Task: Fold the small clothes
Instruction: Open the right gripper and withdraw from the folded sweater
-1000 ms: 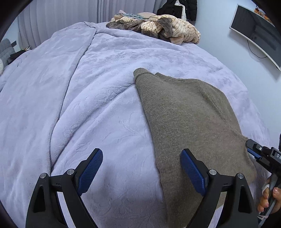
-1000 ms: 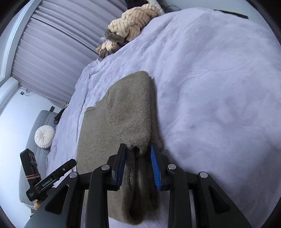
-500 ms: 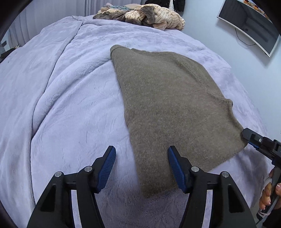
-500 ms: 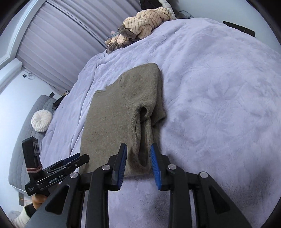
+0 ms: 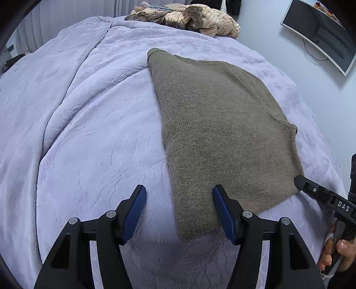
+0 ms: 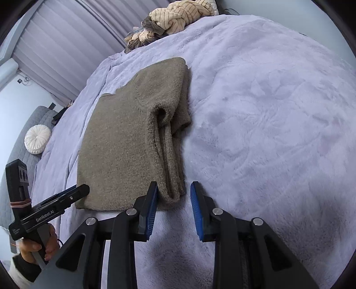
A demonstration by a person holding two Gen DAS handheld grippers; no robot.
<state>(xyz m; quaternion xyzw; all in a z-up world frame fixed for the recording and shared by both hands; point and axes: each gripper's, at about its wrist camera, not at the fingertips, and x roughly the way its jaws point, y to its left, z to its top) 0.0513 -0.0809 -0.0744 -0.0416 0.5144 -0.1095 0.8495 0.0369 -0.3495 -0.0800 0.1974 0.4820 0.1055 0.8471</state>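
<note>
1. Sweater (image 5: 222,133): olive-brown knit, folded, lying flat on the bed (image 5: 100,133). In the left wrist view its near corner sits between the blue pads of the left claw (image 5: 179,214). In the right wrist view a sleeve (image 6: 166,124) is folded over along the sweater's right side, with an open cuff loop showing midway.

2. Left claw: black frame, ribbed blue pads, jaws moderately apart. The jaws have just been closing from a wider spread. The right pad (image 5: 222,213) stands over the sweater's near edge; the left pad is over bare blanket. The pads do not press on the knit; nothing is gripped.

3. Right claw (image 6: 174,210): jaws set narrow, with a gap between the pads. The folded near end of the sweater lies just ahead of the gap, next to the left pad. Nothing is clamped between the pads.

4. Bed: covered with a lavender plush blanket, a long crease running down its left part in the left wrist view.

5. Clothes heap (image 5: 200,19): cream ribbed knits mixed with brown pieces, at the bed's far end, well apart from the sweater.

6. Monitor (image 5: 322,33): dark curved screen on the wall, upper right of the left wrist view.

7. Cushion (image 6: 37,142): round, white, pleated, on a grey seat beside the bed.

8. Hands: the right hand (image 5: 336,251) and the left hand (image 6: 35,242) each grip a claw handle.
</note>
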